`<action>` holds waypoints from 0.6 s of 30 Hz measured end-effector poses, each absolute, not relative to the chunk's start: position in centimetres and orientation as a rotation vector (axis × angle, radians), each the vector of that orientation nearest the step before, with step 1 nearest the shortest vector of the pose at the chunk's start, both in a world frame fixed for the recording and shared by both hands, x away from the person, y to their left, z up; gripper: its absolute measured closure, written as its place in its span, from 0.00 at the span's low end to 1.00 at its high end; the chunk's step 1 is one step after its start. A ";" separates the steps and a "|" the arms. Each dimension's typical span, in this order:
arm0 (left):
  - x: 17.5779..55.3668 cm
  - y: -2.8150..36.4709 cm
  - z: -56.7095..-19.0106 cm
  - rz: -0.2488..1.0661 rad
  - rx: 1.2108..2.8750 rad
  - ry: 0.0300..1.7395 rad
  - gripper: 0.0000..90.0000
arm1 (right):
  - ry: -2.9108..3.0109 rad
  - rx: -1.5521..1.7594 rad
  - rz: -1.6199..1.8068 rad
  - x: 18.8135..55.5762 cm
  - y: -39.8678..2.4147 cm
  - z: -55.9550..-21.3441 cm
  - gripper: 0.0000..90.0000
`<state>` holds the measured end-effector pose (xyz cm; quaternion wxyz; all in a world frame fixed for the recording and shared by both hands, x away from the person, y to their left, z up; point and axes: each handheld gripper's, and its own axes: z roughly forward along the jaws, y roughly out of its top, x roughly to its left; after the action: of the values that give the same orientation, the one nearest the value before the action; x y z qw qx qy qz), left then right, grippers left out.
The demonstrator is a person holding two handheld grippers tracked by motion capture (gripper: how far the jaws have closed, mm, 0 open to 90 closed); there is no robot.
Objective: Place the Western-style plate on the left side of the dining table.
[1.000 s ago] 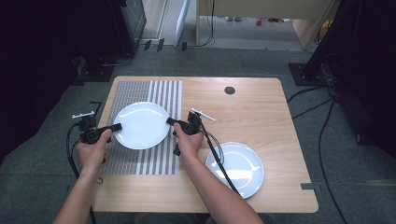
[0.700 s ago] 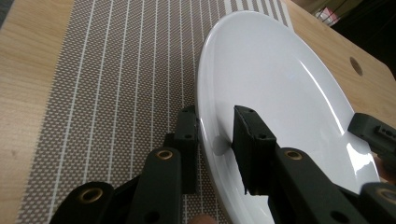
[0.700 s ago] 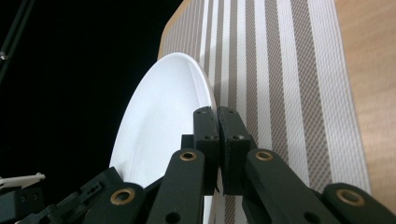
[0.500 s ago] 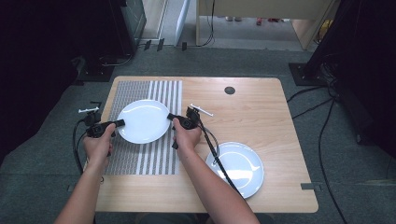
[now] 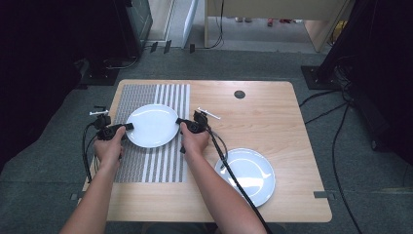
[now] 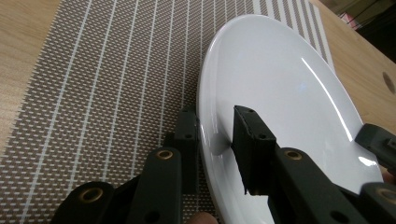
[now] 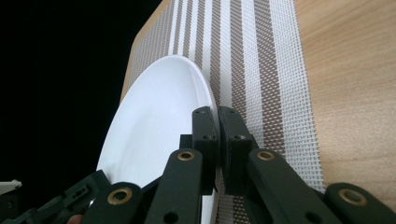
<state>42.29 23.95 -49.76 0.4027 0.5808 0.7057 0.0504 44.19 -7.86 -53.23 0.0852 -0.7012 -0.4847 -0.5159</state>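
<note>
Nearest the person, at the front right of the wooden table (image 5: 272, 112), a second white plate (image 5: 251, 175) lies flat on the bare wood, with the right gripper's black cable (image 5: 234, 175) trailing across it. Just beyond, both forearms reach in from the bottom edge, and the left hand (image 5: 109, 148) and right hand (image 5: 195, 142) each carry a gripper up to opposite sides of one white plate (image 5: 152, 125). The left gripper (image 5: 127, 126) has that plate by its left rim: in the left gripper view one jaw sits under the rim against the striped placemat (image 6: 93, 84) and the other presses on the plate's (image 6: 280, 93) upper face, so the jaws stand only slightly apart, with the rim held between them. The right gripper (image 5: 179, 121) has the opposite rim, and in the right gripper view its two jaws are drawn nearly together with the thin edge of the plate (image 7: 154, 121) pinched between them. That plate sits over the brown-and-white placemat (image 5: 151, 161) on the left half of the table, roughly at the mat's middle and toward its far part; whether it rests on the weave or is raised just off it, I cannot tell. Farther back, the mat's far edge runs close to the table's far edge, and a small dark round grommet (image 5: 239, 94) is set in the wood toward the far centre. Beyond the table lies grey floor (image 5: 204, 63) with cables across it.
</note>
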 end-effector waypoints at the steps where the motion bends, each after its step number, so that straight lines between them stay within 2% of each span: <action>1: 42.3 24.0 -49.9 0.126 1.468 1.784 0.81 | -1.450 -2.093 -1.536 44.2 -7.8 -53.3 0.97; 13: 42.5 24.0 -50.5 0.122 1.498 1.777 0.79 | -1.493 -2.111 -1.524 44.3 -7.6 -53.6 0.96; 18: 42.7 23.3 -50.1 0.146 1.517 1.765 0.64 | -1.545 -2.107 -1.542 44.2 -7.4 -53.6 0.96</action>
<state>42.68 23.31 -50.13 0.3936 0.5980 0.6958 0.0575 44.24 -7.39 -53.61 0.0538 -0.6934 -0.5086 -0.5076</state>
